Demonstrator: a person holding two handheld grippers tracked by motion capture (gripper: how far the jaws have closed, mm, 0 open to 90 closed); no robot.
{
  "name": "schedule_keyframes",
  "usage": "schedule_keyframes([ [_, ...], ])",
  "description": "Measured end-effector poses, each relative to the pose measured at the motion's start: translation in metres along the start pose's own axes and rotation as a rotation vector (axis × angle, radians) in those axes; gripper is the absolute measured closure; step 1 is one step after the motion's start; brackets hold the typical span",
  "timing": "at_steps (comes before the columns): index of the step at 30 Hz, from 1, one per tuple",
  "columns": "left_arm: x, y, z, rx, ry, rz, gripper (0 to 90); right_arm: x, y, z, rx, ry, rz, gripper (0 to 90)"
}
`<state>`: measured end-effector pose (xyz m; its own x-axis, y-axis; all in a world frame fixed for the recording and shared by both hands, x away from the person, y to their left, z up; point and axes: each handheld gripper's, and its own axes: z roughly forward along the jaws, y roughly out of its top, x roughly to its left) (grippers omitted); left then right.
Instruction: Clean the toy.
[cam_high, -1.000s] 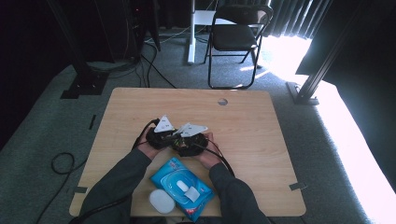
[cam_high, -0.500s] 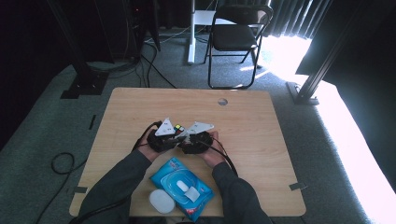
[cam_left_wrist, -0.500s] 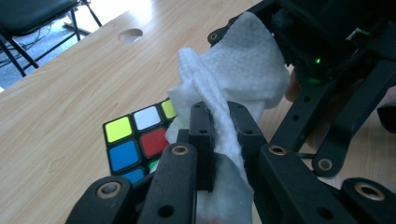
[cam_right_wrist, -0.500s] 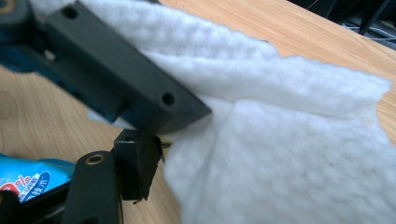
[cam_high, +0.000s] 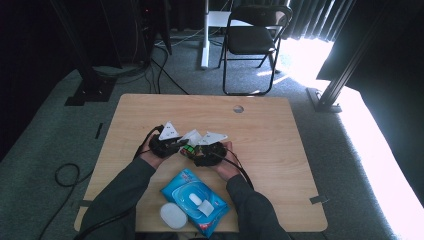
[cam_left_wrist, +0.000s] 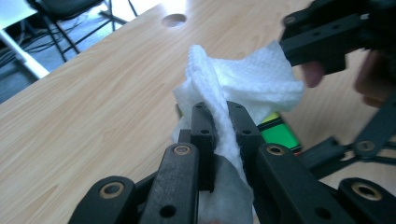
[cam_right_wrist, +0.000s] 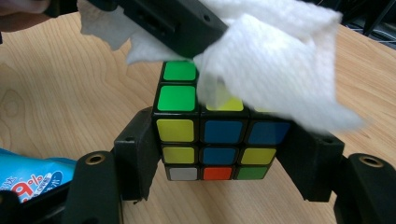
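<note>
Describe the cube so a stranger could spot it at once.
On the wooden table, look just beyond the blue wipes pack, between the person's two hands. There the right gripper clamps the cube: black-framed with coloured squares, under a white wipe.

Left tongs (cam_left_wrist: 218, 126) clamped tight, right tongs (cam_right_wrist: 219, 154) gripping wider.

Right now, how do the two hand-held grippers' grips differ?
The left hand-held gripper is pinched nearly shut on a thin white wipe; the right hand-held gripper stands wide, clamping the puzzle cube by its sides. The left works from above, the right steadies below. Both hold something.
</note>
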<state>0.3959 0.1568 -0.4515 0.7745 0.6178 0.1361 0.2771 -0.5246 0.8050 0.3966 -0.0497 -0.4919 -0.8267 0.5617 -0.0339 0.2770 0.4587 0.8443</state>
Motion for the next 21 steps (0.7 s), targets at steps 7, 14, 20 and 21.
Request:
schedule_keyframes([
  [7,0.004,-0.005,-0.003,-0.002,0.019,-0.03,83.6,-0.003,-0.001,-0.002,-0.003,-0.009,0.008,34.6],
  [14,-0.007,-0.008,-0.005,0.006,-0.011,0.001,84.1,-0.009,-0.002,-0.004,-0.004,-0.041,0.039,34.6],
  [20,-0.013,-0.009,0.001,0.034,-0.016,0.023,84.4,-0.012,-0.002,-0.006,-0.016,-0.073,0.056,34.6],
  [21,-0.014,-0.009,0.002,0.037,-0.017,0.024,84.4,-0.012,-0.002,-0.006,-0.019,-0.076,0.061,34.6],
])
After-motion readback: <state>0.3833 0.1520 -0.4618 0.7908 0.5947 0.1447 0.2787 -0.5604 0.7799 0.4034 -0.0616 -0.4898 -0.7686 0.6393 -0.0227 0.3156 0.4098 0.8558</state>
